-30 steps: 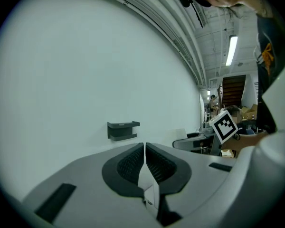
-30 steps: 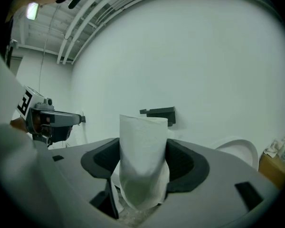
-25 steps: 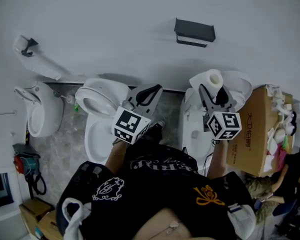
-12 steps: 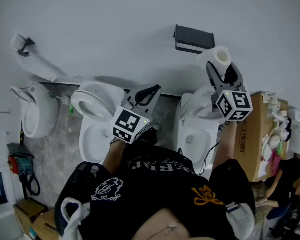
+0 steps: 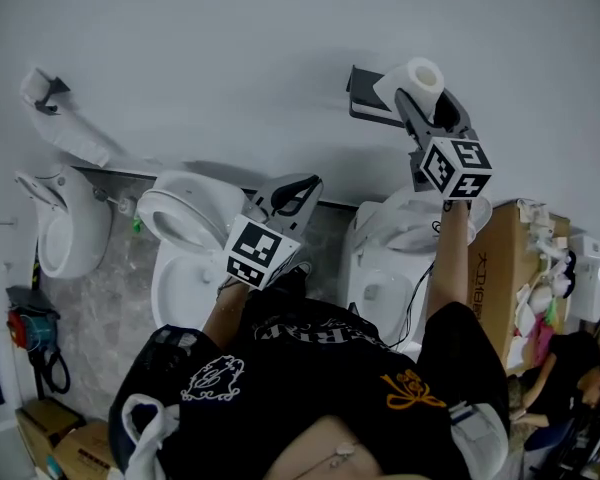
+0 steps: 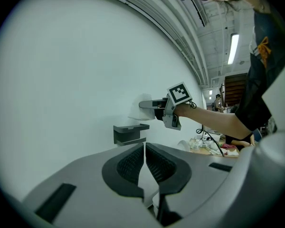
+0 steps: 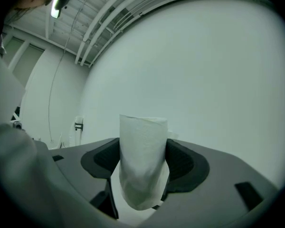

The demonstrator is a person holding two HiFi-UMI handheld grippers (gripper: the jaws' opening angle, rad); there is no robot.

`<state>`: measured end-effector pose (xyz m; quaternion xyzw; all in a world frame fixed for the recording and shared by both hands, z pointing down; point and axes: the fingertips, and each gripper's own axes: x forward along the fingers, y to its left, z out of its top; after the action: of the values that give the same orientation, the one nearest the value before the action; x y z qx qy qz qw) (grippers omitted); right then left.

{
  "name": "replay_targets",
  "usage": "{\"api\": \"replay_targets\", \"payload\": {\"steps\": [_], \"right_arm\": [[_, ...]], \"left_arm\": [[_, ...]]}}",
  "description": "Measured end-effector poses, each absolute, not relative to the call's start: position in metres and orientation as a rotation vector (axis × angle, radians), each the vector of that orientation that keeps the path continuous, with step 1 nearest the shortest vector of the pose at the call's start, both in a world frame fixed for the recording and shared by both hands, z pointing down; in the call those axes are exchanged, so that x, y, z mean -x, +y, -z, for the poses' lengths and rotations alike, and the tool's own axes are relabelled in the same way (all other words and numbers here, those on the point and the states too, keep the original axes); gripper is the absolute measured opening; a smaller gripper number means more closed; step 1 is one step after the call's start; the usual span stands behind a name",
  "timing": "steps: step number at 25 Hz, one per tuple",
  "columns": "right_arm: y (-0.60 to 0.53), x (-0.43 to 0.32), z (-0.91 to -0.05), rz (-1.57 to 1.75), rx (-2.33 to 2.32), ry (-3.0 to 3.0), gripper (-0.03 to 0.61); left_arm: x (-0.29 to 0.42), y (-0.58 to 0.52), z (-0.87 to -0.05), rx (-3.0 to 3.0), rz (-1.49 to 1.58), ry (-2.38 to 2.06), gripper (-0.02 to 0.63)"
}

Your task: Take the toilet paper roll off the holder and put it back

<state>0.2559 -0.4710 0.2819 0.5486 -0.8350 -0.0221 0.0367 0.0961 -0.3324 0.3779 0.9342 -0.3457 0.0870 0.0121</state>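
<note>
— Where's the paper right now?

— The white toilet paper roll (image 7: 143, 137) is clamped on end between the ribbed pads of the right gripper (image 7: 142, 161). It's held up at the white wall (image 5: 230, 48), just above the dark grey wall-mounted holder (image 6: 129, 133).

— So it's off the holder?

— Yes. I'd judge this to be the put-it-back half.

— And the other hand?

— The left gripper (image 6: 145, 163) hangs lower, well apart from the holder, with its jaws together on nothing.

— What does the next move call for?

— Probably lining the roll up with the holder, easing it in, and only then letting the jaws part. I can't tell whether there's a spindle under that shelf-like top.
</note>
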Motion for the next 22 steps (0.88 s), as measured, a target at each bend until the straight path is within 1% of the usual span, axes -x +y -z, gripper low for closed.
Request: {"api": "replay_targets", "payload": {"steps": [9,22], "right_arm": [[-0.522,-0.226,-0.314,-0.01,-1.614,-2.507,0.304],[-0.545,-0.22,-0.328,-0.031,-1.635,-2.454,0.304]], "left_arm": [[-0.089,-0.338,-0.381,-2.888,-0.247,-1.119,0.026],[-0.077,-0.348,-0.389,-2.855,-0.248,-1.168,0.026]]}}
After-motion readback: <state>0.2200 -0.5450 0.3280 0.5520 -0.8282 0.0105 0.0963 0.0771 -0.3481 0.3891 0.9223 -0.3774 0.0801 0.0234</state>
